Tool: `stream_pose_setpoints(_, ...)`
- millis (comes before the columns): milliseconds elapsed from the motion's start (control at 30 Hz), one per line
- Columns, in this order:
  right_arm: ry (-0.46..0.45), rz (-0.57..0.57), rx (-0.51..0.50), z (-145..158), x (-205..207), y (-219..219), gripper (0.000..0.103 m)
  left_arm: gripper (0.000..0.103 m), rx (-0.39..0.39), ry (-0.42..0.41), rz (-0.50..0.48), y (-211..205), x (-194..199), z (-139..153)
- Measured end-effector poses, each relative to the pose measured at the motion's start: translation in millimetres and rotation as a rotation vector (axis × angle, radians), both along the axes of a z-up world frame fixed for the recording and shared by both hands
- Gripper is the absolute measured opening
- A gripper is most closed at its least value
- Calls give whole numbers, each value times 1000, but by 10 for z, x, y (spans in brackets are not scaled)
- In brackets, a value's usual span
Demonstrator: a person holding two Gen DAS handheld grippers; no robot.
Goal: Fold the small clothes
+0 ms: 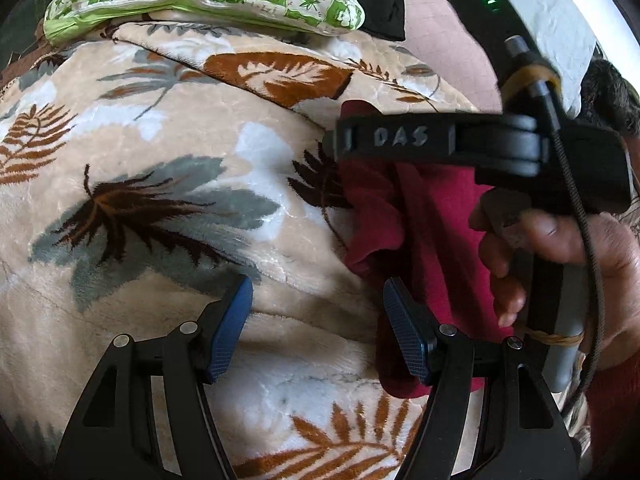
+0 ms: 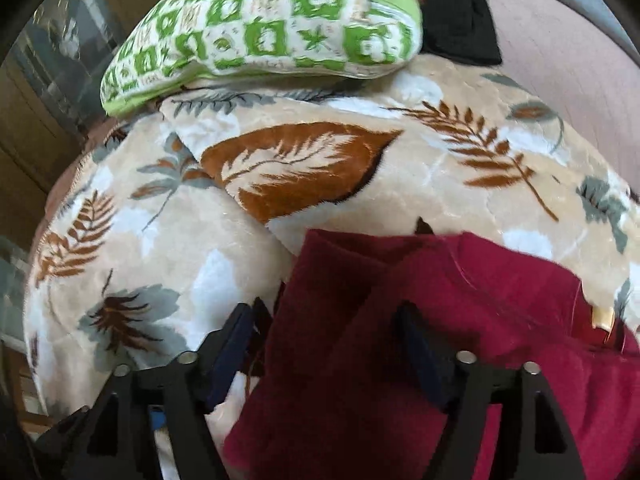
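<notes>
On the leaf-print blanket (image 2: 360, 200) lies the half-folded red garment (image 2: 420, 340), both the right gripper (image 2: 328, 344) and left gripper (image 1: 316, 328) released, so regrasping an edge seems next.

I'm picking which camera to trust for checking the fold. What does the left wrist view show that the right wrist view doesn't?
Only the left wrist view shows the person's hand gripping the handle of the right gripper, and the left gripper open over the leaf-print blanket, nothing between its pads.

Only the right wrist view shows the right gripper open over the dark red garment, and that garment's folded layers up close.

Both show the garment, the blanket and the green-and-white pillow at the back.
</notes>
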State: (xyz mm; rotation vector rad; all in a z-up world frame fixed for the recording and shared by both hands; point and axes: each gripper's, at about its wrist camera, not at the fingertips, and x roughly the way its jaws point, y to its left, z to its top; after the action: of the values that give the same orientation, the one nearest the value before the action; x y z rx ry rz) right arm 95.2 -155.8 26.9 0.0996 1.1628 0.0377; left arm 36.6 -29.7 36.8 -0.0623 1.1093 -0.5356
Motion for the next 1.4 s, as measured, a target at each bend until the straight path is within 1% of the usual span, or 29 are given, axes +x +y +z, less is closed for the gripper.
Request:
stream_pose_setpoints(67, -6, 15, -50, -34, 1, 42, 75, 68, -4, 4, 5, -1, 21, -6)
stream_pose_setpoints(133, -19, 24, -90, -46, -17, 77, 72, 68, -6, 4, 9, -12, 35, -13)
stream_pose_setpoints(200, -28, 25, -121, -40, -47, 63, 54, 68, -9, 5, 11, -15, 41, -18)
stream_pose_setpoints(233, -33, 21, -100, -16, -68, 19, 50, 68, -12, 5, 12, -17, 42, -18)
stream_pose_setpoints(267, -34, 15, -74, 11, -85, -25, 42, 68, -16, 5, 12, -22, 42, -18)
stream_pose_setpoints(300, -31, 3, -27, 43, -105, -108, 35, 68, -21, 5, 12, -20, 36, -13)
stream_pose_setpoints(400, -25, -31, 83, 86, -135, -269, 28, 68, -29, 11, 12, -55, 51, -32)
stream_pose_setpoints(500, -23, -60, 160, 89, -151, -356, 27, 68, -29, 12, 16, -86, 71, -50)
stream_pose_setpoints(600, -24, -64, 173, 81, -164, -341, 27, 68, -47, 22, 22, -89, 94, -46)
stream_pose_setpoints(667, -21, -62, 176, 79, -164, -341, 27, 68, -89, 43, 25, -66, 121, -40)
stream_pose_setpoints(767, -8, -64, 181, 77, -147, -355, 27, 69, -174, 81, 38, -24, 166, -30)
stream_pose_setpoints(833, -4, -58, 182, 75, -143, -360, 27, 72, -201, 101, 40, -34, 190, -39)
stream_pose_setpoints(867, -3, -56, 183, 76, -144, -362, 27, 76, -205, 105, 40, -46, 193, -43)
stream_pose_setpoints(900, 0, -57, 188, 76, -142, -363, 27, 77, -206, 105, 40, -56, 188, -49)
stream_pose_setpoints(1033, 1, -51, 192, 86, -157, -359, 27, 77, -169, 89, 30, -130, 160, -69)
stream_pose_setpoints(1133, 0, -47, 204, 85, -181, -350, 29, 77, -155, 73, 29, -143, 132, -68)
stream_pose_setpoints(1167, 0, -46, 204, 88, -187, -347, 30, 77, -151, 69, 28, -141, 123, -65)
stream_pose_setpoints(1233, 5, -45, 197, 112, -201, -313, 39, 77, -150, 70, 26, -130, 113, -61)
stream_pose_setpoints(1267, 4, -46, 193, 135, -211, -289, 47, 77, -157, 76, 27, -117, 116, -57)
stream_pose_setpoints(1333, 2, -42, 164, 170, -220, -242, 51, 77, -177, 87, 27, -95, 124, -54)
stream_pose_setpoints(1400, 16, -37, 117, 171, -207, -185, 60, 77, -181, 94, 28, -90, 133, -73)
